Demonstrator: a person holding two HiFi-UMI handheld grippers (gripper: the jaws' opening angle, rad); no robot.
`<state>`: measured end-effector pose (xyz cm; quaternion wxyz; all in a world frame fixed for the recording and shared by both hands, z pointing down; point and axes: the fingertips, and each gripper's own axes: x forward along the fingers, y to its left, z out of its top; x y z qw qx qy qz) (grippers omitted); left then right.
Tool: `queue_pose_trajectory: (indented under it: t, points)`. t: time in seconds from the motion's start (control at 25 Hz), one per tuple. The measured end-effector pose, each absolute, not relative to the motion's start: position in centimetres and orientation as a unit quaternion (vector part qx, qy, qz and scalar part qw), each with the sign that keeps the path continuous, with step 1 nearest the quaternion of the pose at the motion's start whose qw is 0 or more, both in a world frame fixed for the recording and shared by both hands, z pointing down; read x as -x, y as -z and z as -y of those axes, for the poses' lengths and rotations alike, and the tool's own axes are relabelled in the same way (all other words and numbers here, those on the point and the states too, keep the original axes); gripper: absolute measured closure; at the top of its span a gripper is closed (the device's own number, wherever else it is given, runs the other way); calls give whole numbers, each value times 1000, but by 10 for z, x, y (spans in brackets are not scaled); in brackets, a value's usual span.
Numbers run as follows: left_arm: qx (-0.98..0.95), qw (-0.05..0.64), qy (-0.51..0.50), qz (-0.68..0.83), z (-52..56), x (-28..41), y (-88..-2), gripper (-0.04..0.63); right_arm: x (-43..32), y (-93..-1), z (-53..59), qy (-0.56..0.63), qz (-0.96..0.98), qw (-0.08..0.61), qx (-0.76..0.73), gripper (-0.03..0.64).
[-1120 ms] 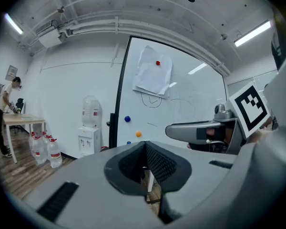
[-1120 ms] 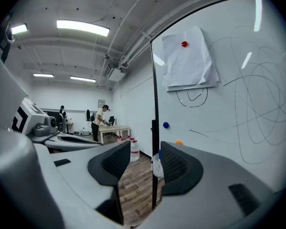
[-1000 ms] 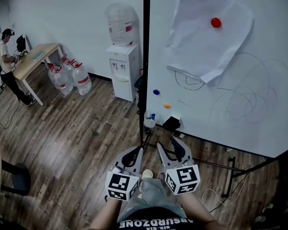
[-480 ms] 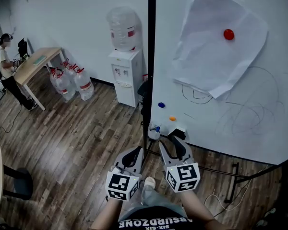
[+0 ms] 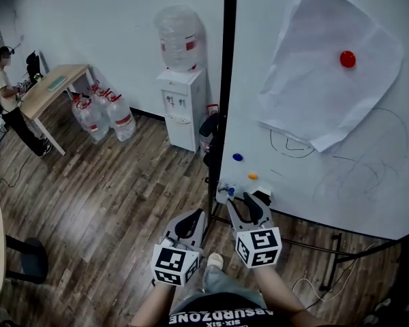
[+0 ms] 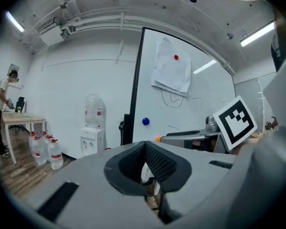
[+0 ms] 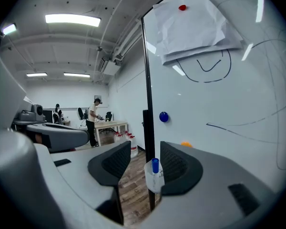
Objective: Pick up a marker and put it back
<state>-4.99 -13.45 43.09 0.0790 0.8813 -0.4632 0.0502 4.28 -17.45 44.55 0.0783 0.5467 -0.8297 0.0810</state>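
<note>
Since the marker stands upright in a cup at the whiteboard's lower corner, dead ahead of the right hand-held gripper — jaws apart, empty — that one sits nearer than the left hand-held gripper, clenched on nothing.

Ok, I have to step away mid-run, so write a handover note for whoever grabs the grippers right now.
Left gripper: shut, empty, held low beside the right one.
Right gripper: open, empty, aimed at the marker.
Marker: blue cap, standing in the white cup at the whiteboard's lower corner, framed by the right jaws but not gripped.
Done: right gripper lined up on the marker; nothing picked up yet.
Left: close in, grip the marker, lift it out, then put it back in the cup.
</note>
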Motion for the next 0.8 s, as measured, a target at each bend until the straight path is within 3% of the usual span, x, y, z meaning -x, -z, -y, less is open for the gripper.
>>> queue_pose_trajectory:
  t: [0.8]
  points:
    - [-882, 105, -48, 458, 160, 57, -444, 588, -36, -505, 216, -119, 822, 147, -538, 453]
